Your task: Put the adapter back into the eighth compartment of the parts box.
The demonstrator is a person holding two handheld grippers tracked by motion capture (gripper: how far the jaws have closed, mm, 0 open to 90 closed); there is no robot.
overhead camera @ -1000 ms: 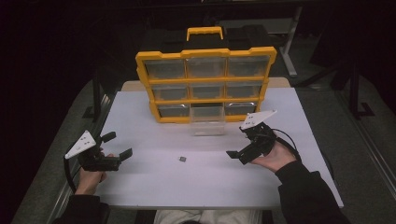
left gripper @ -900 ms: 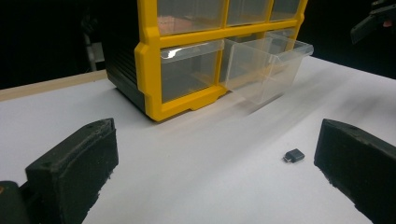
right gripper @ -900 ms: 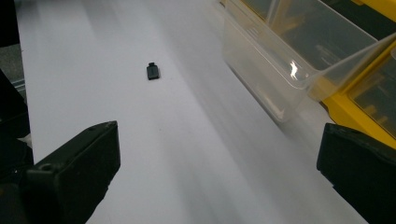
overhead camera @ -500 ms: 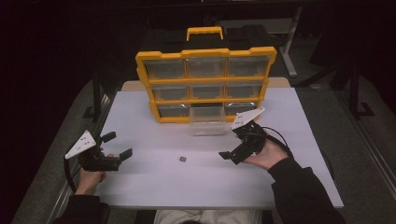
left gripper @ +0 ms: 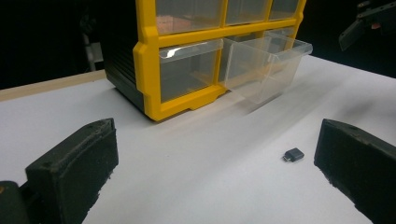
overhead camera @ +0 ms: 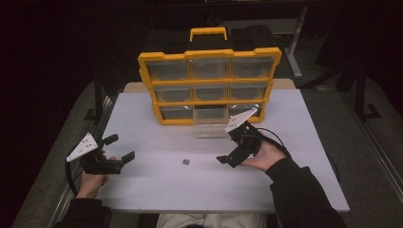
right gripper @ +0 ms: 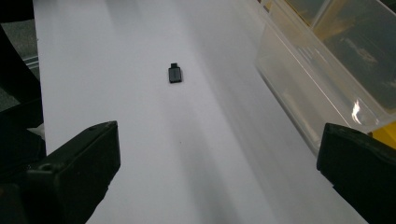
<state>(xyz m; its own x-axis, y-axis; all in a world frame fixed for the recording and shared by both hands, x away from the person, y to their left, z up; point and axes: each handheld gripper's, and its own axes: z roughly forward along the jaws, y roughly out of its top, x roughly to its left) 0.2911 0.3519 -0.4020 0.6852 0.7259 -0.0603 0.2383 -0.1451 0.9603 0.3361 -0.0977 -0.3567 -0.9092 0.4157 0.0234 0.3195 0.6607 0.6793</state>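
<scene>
A small black plug-like part [overhead camera: 186, 162] lies on the white table [overhead camera: 157, 190], in front of a yellow organiser [overhead camera: 209, 57] with clear drawers. Its bottom middle drawer [overhead camera: 212, 127] is pulled out. My right gripper [overhead camera: 229, 148] is open, just right of the part and angled towards it, with nothing between the jaws. In the right gripper view the part [right gripper: 175, 73] lies ahead of the open gripper [right gripper: 215, 186], and the drawer [right gripper: 317, 93] is at the right. My left gripper [overhead camera: 119, 148] is open near the table's left edge. From the open left gripper [left gripper: 212, 186] the part [left gripper: 294, 154] shows near the right jaw.
The organiser [left gripper: 149, 60] stands upright at the back of the table, its carry handle [overhead camera: 208, 32] on top. The pulled-out drawer [left gripper: 266, 65] juts over the table. The other gripper [left gripper: 369, 18] shows far off in the left gripper view. Dark floor and table legs surround the table.
My right gripper has moved left and a little forward, closer to the small black part. The left gripper has stayed in place. Both remain open.
</scene>
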